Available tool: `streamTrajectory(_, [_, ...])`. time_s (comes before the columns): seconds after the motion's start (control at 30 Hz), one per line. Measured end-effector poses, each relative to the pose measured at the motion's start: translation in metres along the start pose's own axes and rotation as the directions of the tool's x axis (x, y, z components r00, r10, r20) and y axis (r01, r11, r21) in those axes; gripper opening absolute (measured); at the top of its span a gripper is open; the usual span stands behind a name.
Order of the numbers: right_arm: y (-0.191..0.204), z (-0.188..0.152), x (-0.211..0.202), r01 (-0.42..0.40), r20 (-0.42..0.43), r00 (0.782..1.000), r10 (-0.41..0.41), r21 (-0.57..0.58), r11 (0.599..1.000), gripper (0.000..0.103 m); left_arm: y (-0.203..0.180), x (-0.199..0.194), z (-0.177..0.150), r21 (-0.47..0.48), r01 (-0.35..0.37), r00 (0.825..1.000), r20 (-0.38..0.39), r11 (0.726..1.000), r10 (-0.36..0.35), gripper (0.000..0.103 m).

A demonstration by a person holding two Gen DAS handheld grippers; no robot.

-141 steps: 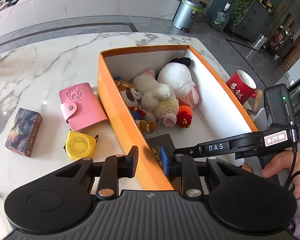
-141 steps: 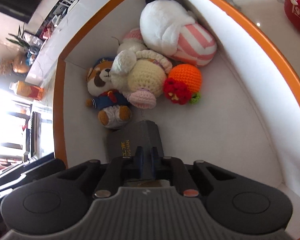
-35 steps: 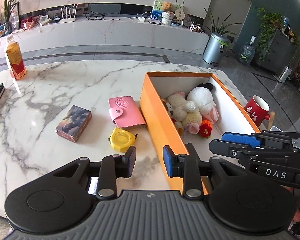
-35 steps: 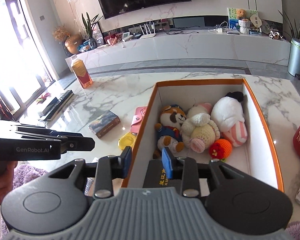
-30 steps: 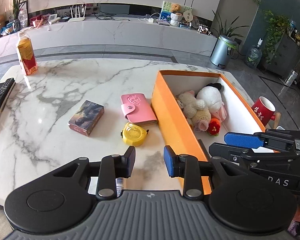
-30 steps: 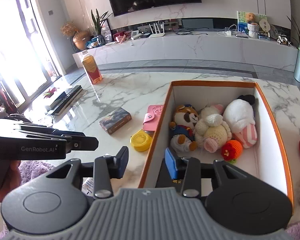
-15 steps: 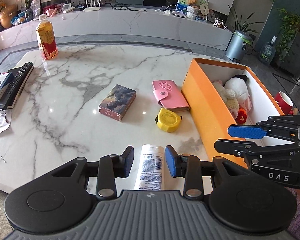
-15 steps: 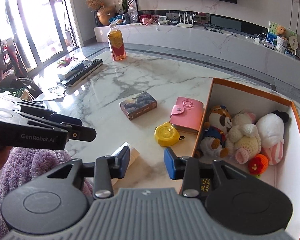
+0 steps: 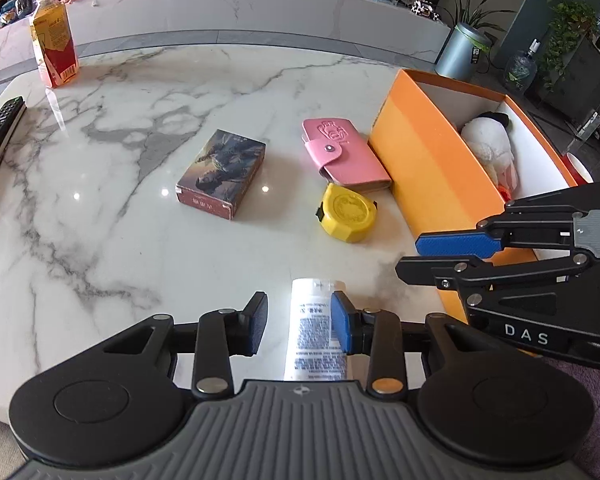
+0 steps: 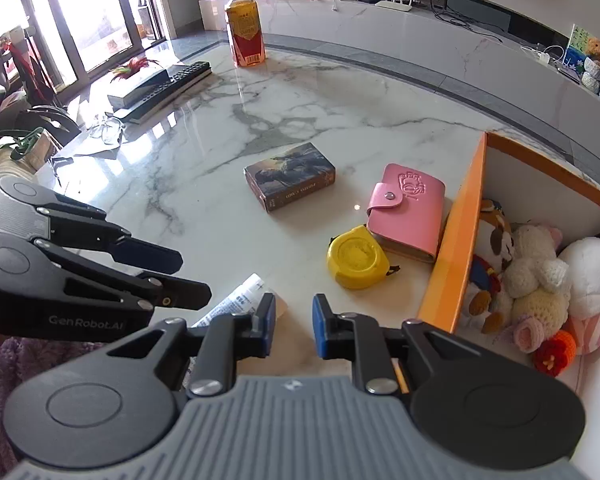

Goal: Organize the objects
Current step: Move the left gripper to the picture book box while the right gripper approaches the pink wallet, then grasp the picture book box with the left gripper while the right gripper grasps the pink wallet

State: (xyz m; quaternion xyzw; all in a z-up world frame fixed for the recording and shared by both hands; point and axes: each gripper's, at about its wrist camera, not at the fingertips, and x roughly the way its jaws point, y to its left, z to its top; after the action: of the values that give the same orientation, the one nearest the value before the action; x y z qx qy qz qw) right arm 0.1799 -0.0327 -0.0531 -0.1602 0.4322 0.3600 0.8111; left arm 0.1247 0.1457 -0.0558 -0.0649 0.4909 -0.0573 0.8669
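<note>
An orange box point(image 9: 424, 160) with white inside walls stands at the right of the marble table; it holds several plush toys point(image 10: 540, 276). Left of it lie a pink wallet point(image 9: 346, 156), a yellow tape measure point(image 9: 350, 213) and a picture card box point(image 9: 222, 172). A white tube point(image 9: 316, 328) lies near the front edge. My left gripper point(image 9: 299, 329) is open above the tube. My right gripper point(image 10: 294, 330) is open and empty, beside the box's near left corner; it also shows in the left wrist view point(image 9: 440, 256).
An orange drink bottle point(image 9: 54, 50) stands at the far left. A remote and a flat device point(image 10: 160, 84) lie at the left edge, with glasses point(image 10: 106, 130) beside them. A red mug's rim point(image 9: 578, 166) shows behind the box.
Both grippers have pulled back and swung left, away from the box. The right gripper had been shut on a dark box inside it and is now open and empty. The white tube has come into view.
</note>
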Motion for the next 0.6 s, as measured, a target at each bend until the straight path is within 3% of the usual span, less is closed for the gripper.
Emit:
streamTrajectory(0.07, [-0.003,0.008,0.01,0.007,-0.022,1.0,-0.007,-0.014,1.0,0.022,0.005,0.004,0.009,0.013,-0.013,1.0,0.015,1.0,0.013,0.045])
streamTrajectory(0.13, [-0.006,0.019,0.019,0.017,-0.038,0.999,-0.018,-0.034,0.999,0.022,0.014,0.011,0.022,0.028,-0.032,0.999,0.025,0.999,0.031,0.057])
streamTrajectory(0.33, [-0.02,0.052,0.049,0.047,-0.091,0.994,-0.054,-0.082,0.996,0.022,0.031,0.042,0.059,0.134,-0.107,0.994,0.046,0.985,0.102,0.069])
streamTrajectory(0.43, [-0.028,0.065,0.063,0.049,-0.121,0.991,-0.06,-0.088,0.995,0.023,0.039,0.064,0.074,0.18,-0.112,0.994,0.034,0.977,0.108,0.07])
streamTrajectory(0.6, [-0.04,0.088,0.084,0.046,-0.178,0.982,-0.059,-0.076,0.996,0.036,0.054,0.095,0.09,0.182,-0.099,0.995,-0.008,0.978,0.102,0.071])
